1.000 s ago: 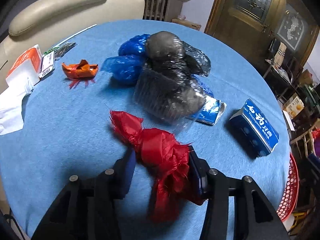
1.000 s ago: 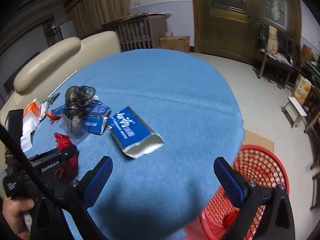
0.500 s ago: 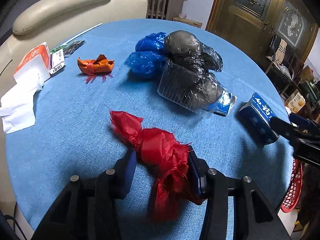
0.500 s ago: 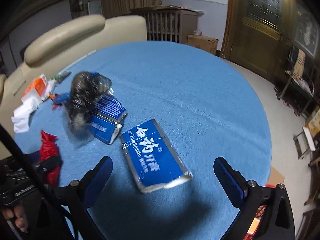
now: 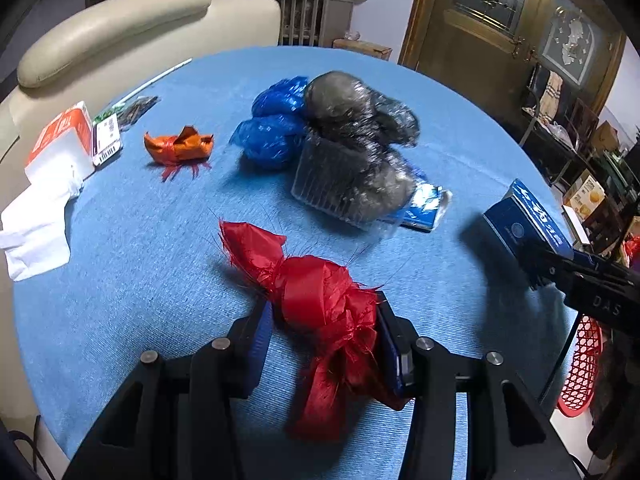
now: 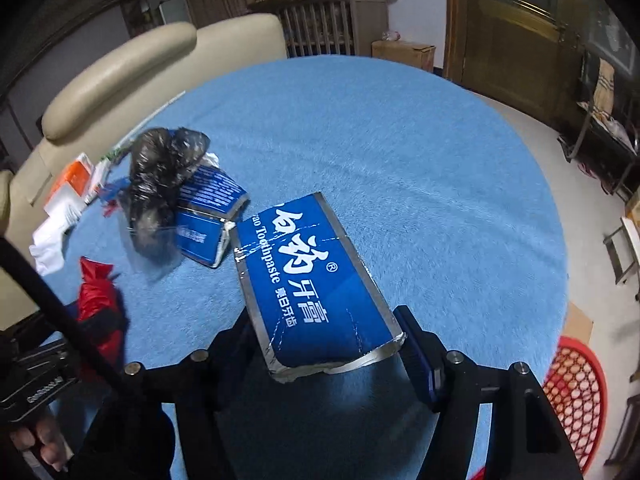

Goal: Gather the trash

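My left gripper (image 5: 322, 320) is shut on a crumpled red plastic bag (image 5: 316, 300) just above the blue round table (image 5: 140, 240). My right gripper (image 6: 324, 336) has closed around the near end of a blue toothpaste box (image 6: 312, 276); both pads touch its sides. The box also shows at the right of the left wrist view (image 5: 528, 220). A pile of a black bag in a clear tray (image 5: 352, 168), blue bags (image 5: 272, 132) and a second blue box (image 6: 208, 216) lies mid-table. An orange wrapper (image 5: 178, 146) lies left.
A red mesh basket (image 6: 576, 392) stands on the floor off the table's right edge. A tissue pack and white tissues (image 5: 52, 168) lie at the table's left edge. A beige chair (image 5: 120, 28) stands behind the table.
My right gripper has swung from over the basket to the toothpaste box and closed from wide open onto it. My left gripper still holds the red bag.
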### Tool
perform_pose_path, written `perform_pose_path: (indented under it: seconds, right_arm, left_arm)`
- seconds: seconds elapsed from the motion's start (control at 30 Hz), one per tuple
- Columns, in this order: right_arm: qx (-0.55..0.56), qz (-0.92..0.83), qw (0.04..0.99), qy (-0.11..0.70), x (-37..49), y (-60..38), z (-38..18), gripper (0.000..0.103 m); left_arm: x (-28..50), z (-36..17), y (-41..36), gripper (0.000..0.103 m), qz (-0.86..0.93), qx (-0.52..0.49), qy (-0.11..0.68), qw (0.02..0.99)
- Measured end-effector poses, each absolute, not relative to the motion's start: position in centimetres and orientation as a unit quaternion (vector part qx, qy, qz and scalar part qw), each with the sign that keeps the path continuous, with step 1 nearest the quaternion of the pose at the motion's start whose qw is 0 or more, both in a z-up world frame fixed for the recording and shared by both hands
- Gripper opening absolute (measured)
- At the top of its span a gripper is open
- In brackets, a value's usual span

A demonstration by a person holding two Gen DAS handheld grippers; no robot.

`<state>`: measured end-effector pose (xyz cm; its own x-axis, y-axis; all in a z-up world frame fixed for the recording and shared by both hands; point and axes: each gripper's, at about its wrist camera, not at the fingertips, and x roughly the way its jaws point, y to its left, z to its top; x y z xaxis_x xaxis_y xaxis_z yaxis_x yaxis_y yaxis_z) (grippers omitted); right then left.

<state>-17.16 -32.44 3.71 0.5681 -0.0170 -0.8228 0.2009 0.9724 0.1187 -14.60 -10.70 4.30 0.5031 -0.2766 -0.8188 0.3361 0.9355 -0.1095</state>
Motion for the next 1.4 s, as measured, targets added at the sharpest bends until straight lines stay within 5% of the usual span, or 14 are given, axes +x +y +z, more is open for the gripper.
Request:
perform_pose_path:
  seconds: [1.4]
  right_arm:
    - [0.178, -0.056, 0.897, 0.401, -26.1, -29.9, 7.2, 0.07]
  left_arm:
    - [-17.1, 6.5, -11.1, 0.05, -0.165, 0.063, 0.437, 0.882]
